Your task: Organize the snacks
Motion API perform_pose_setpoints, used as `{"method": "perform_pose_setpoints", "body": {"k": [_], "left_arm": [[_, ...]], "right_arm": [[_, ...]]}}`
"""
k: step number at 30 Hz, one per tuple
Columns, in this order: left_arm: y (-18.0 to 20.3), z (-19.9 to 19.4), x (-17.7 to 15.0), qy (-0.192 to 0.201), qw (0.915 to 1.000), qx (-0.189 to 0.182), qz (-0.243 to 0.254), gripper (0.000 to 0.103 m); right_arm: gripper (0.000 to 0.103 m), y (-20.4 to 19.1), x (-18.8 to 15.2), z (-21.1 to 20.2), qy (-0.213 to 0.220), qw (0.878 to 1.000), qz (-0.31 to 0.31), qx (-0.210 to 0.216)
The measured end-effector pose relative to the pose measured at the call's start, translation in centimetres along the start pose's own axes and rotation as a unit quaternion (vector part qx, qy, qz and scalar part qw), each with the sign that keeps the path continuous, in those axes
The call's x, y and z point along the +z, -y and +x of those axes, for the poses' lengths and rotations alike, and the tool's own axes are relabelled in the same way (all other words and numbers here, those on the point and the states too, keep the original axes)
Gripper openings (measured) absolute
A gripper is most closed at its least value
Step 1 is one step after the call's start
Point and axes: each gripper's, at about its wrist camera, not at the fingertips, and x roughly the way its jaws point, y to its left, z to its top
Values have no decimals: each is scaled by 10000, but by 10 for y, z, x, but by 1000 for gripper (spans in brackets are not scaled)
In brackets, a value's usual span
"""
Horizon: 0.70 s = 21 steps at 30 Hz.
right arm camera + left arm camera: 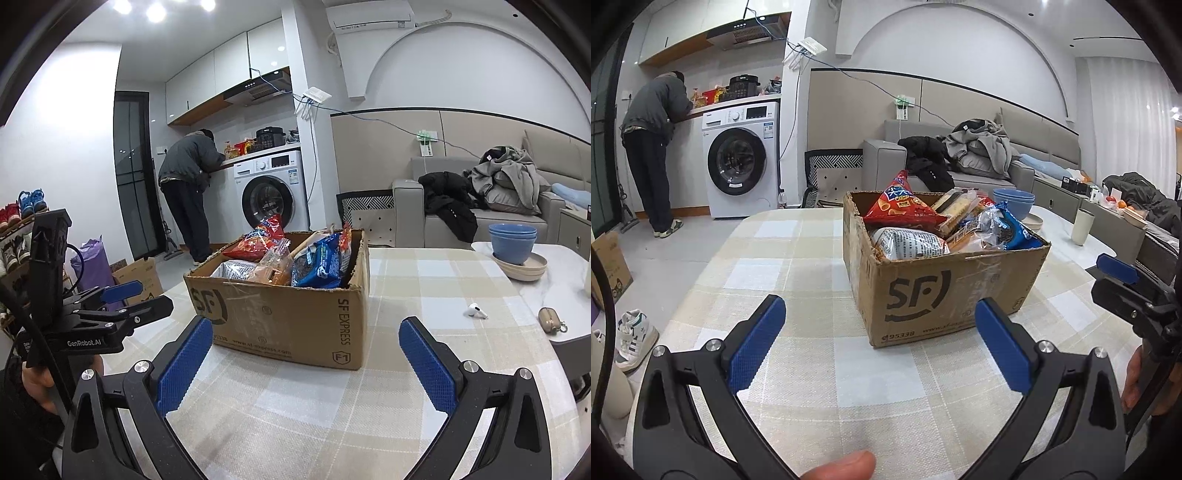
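A brown cardboard box [945, 295] marked SF stands on the checked tablecloth, full of snack packs: a red chip bag [901, 206], a grey-white pack [908, 243], a blue pack [1015, 229]. The box also shows in the right wrist view [288, 317], with the red bag [258, 240] and blue pack [321, 262]. My left gripper [879, 317] is open and empty, just short of the box's near left corner. My right gripper [306, 332] is open and empty in front of the box; it also shows at the right edge of the left wrist view [1123, 280].
Blue bowls [511, 242] on beige plates, a white earbud [476, 311] and a brown case [551, 319] lie on the table's right side. A cream cup [1082, 227] stands beyond the box. A person [190, 184] leans at the counter by the washing machine [271, 192]. A sofa [491, 206] is behind.
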Motion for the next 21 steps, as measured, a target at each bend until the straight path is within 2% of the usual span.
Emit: {"method": "perform_pose_setpoints", "body": {"k": [21], "left_arm": [[-3,-3,-12,83,9999,-88,-20,102]], "right_arm": [[103,-5,-3,-14,231,9995,-147,-135]]}}
